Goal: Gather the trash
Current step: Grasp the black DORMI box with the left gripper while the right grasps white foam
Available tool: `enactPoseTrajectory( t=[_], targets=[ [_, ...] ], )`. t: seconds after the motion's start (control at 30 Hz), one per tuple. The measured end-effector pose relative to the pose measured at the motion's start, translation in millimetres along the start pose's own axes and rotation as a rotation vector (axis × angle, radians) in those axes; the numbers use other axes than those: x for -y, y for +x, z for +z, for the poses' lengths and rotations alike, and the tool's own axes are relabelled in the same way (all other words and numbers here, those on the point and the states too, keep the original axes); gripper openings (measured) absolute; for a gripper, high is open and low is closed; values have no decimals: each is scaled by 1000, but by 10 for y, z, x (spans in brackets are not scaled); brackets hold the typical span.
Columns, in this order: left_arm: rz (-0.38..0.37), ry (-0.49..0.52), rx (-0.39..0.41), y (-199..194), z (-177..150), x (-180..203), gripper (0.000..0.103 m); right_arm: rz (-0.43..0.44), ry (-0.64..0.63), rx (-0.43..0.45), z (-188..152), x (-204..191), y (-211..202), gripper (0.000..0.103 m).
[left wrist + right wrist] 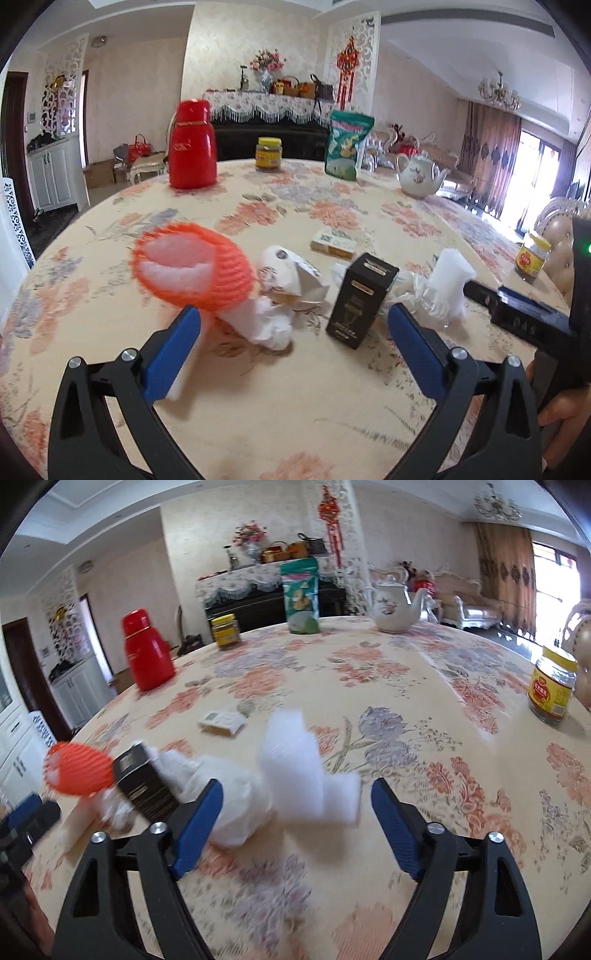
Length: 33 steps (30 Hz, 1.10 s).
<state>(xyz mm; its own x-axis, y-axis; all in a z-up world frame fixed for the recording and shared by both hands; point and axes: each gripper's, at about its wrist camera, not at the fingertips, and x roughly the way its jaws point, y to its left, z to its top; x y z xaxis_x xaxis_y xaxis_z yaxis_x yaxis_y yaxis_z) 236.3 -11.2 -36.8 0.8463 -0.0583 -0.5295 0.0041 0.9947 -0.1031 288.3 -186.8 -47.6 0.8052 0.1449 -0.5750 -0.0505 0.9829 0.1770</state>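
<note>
- While nothing is collected yet, trash lies ahead of both grippers.
- Left gripper (291, 332): jaws wide, empty; orange foam net (192, 269) beside left finger, black box (360, 301) between fingertips.
- Right gripper (297, 805): jaws wide, empty; white foam wrap (299, 771) between fingertips, untouched.

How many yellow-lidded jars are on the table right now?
2. One yellow-lidded jar stands at the far edge between the red thermos and the green snack bag; the other stands alone near the right edge. None seems hidden.
</note>
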Motion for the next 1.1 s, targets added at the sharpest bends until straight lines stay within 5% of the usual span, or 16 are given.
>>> enactPoseTrajectory(
  t=[0.23, 0.37, 0.57, 0.7, 0.83, 1.1],
  targets=[
    [-22, 37, -70, 259, -4, 158, 98, 2, 6, -10, 91, 1, 245, 56],
    [-17, 68, -79, 346, 38, 263, 98, 22, 34, -89, 18, 73, 372, 34],
    [-10, 46, -80, 567, 103, 354, 97, 19, 31, -36, -19, 100, 219, 33],
    [-42, 51, -88, 689, 118, 427, 81, 34, 92, -47, -16, 223, 237, 33],
    [-89, 56, -130, 765, 116, 445, 48, 31, 102, -47, -15, 248, 230, 33],
    [-97, 84, -94, 628, 66, 422, 43, 16, 48, -29, -13, 147, 182, 33]
  ],
)
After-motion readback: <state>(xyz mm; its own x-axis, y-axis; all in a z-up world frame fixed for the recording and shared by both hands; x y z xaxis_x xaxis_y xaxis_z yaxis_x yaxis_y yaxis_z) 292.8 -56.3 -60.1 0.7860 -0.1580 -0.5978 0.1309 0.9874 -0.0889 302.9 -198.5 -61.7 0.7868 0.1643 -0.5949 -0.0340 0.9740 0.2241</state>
